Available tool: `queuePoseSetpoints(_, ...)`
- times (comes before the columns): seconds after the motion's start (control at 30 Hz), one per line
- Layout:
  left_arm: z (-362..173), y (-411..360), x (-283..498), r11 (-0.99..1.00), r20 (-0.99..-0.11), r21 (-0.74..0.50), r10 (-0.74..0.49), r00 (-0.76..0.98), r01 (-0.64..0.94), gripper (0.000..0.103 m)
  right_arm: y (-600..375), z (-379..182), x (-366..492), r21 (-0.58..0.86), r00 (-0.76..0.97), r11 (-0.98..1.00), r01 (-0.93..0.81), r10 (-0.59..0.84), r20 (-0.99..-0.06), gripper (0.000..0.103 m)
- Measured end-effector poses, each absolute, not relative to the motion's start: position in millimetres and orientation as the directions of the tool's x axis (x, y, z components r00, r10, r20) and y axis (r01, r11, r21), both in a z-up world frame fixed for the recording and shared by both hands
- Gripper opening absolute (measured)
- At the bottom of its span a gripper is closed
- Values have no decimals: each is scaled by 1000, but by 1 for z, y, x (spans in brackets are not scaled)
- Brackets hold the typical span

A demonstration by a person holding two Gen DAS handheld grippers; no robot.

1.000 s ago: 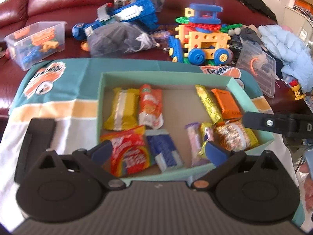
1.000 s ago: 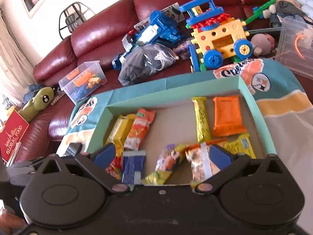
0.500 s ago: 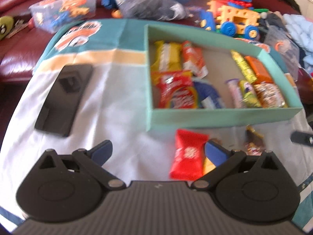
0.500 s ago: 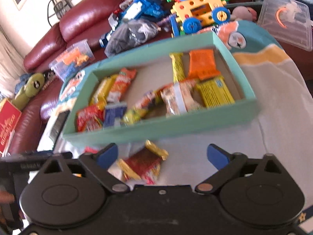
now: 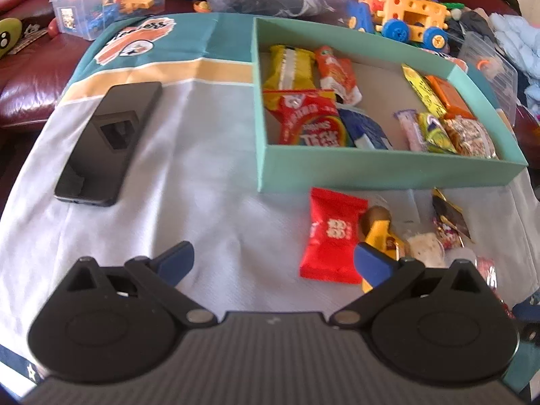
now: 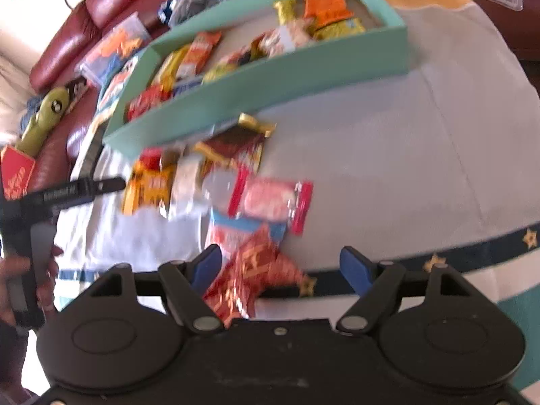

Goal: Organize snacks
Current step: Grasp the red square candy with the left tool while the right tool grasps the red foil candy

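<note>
loose snacks lie scattered on the cloth just in front of the teal box, waiting to join the packets already laid flat inside it: a red packet nearest the box's front wall, a yellow-and-brown wrapper touching its edge, a dark foil packet beside the wall, a pink-ended clear packet and, closest to the table edge, a crinkled red-and-gold packet. the right gripper points steeply down with that red-and-gold packet between its blue fingers, its jaws having just been closing but with gaps on both sides, so it is not yet clamped; the aim looks to be a pickup for the box. the left gripper hangs released over bare cloth, one fingertip just in front of the yellow wrapper, holding nothing and seemingly standing by for the red packet. a hand at the edge of the right view grips the left tool's handle. a black phone lies well apart on the cloth, clear of the work. beyond the table, a maroon sofa carries building toys and a clear bin, outside the sorting.
</note>
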State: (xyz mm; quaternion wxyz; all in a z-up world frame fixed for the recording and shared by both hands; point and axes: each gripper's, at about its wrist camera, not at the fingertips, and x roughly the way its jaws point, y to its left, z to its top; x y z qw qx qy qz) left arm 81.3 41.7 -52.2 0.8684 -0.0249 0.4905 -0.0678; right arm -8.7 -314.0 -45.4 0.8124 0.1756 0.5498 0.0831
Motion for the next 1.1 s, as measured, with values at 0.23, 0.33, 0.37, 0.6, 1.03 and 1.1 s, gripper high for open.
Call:
queuePoseSetpoints(0.23, -54, 29, 81, 988, -850, -86, -140, 508, 128, 103, -298, -46, -15, 325, 419, 946, -17, 301, -856, 37)
queuePoseSetpoints(0.33, -57, 27, 88, 990, -854, -71, -125, 506, 125, 103, -305, -43, -5, 286, 458, 958, -5, 256, -851, 37)
queuePoseSetpoints(0.37, -58, 26, 91, 990, -856, -66, -121, 503, 127, 103, -308, -42, 0, 278, 474, 961, 6, 242, -847, 37)
queuePoseSetpoints(0.6, -66, 4, 105, 983, -863, -40, -124, 490, 178, 102, -327, -45, 28, 254, 520, 964, 76, 179, -835, 38)
queuePoseSetpoints(1.03, -63, 25, 86, 981, -854, -64, -148, 498, 182, 32, -328, -54, 18, 317, 498, 938, 140, 210, -841, 60)
queuePoseSetpoints(1.1, -62, 33, 80, 983, -856, -71, -146, 496, 166, 32, -325, -54, 16, 311, 508, 940, 142, 201, -838, 55)
